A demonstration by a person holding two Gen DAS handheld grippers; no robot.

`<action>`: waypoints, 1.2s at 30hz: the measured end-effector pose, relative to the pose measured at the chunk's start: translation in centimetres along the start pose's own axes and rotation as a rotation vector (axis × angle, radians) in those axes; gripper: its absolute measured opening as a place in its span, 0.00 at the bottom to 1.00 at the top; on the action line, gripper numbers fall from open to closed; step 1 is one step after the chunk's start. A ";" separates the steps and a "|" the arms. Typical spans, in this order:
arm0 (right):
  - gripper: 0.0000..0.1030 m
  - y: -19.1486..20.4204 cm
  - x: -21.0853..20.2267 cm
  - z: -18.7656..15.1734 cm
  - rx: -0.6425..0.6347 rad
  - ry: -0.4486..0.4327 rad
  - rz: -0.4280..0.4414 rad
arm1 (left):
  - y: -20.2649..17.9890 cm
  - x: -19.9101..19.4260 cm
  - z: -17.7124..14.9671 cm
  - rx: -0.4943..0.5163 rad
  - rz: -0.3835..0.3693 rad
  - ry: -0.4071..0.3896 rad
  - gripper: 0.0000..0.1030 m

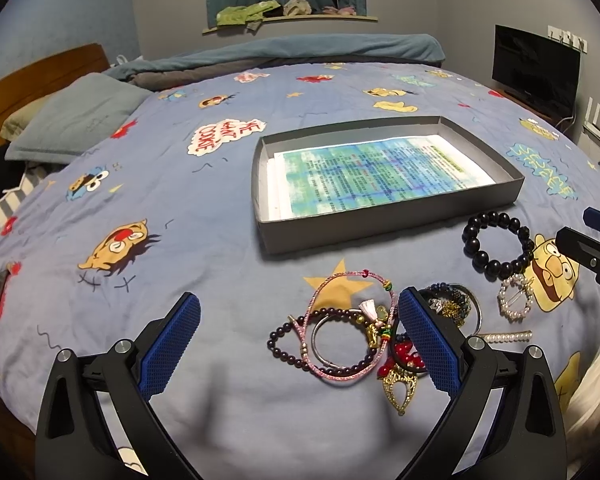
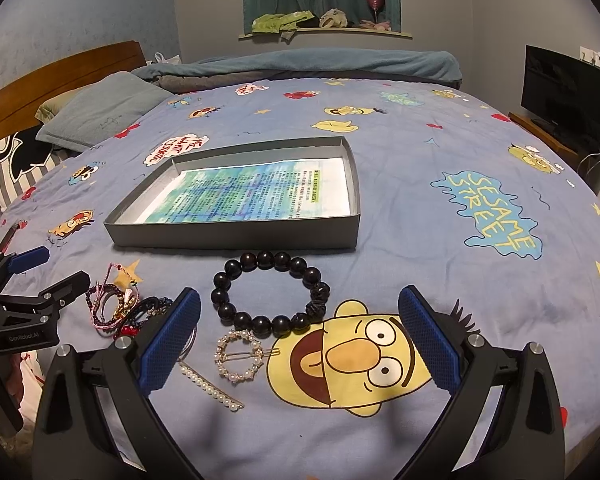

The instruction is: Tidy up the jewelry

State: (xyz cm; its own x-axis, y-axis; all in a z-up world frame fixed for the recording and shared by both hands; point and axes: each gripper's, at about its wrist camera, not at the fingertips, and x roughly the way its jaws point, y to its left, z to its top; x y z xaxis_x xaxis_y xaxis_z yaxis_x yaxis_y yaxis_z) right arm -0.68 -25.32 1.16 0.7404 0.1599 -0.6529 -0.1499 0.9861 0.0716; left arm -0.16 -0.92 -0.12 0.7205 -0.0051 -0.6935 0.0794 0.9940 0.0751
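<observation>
Several pieces of jewelry lie loose on the cartoon bedspread, all on the near side of the grey shallow box, none in it yet. Black bead bracelet sits alone, just short of the box wall. Nearer still: pearl ring hair clip and pearl bar clip, close together but apart. To their left, a knot of pieces: pink cord bracelet, dark purple bead strand, silver bangle, gold filigree pendant, red bead cluster, all overlapping.

Left gripper hovers over that knot, jaws spread wide, holding nothing. Right gripper likewise wide apart and empty, over the black beads and pearl ring.

Risks, as I judge them:
- Tangle. Closing on the pink cord likely drags the bangle and the purple strand along; pieces could drop off short of the box.
- Soft bedding. Pads pressing down may pinch cloth with the cord.
- Bar clip lies flat and thin; easy to slide off it.
- Loose printed sheet lining the box may shift under dropped pieces.

Hard to make out: a dark beaded heap with a metal ring is partly hidden behind the left gripper's right pad; piece count there is unclear. How the cords interlock I cannot tell.
</observation>
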 end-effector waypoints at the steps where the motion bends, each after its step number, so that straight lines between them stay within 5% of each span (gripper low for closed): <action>1: 0.95 0.0 0.0 0.0 0.000 0.001 0.000 | 0.0 0.0 0.0 0.000 0.000 -0.001 0.95; 36: 0.95 -0.1 0.0 -0.1 0.002 -0.004 -0.001 | -0.5 -0.1 0.1 0.006 -0.003 -0.003 0.95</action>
State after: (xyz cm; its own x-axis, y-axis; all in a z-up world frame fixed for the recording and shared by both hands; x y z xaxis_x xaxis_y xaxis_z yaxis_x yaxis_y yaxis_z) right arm -0.75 -25.43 1.11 0.7432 0.1592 -0.6499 -0.1478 0.9863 0.0726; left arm -0.17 -1.41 -0.01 0.7220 -0.0083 -0.6919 0.0855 0.9933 0.0773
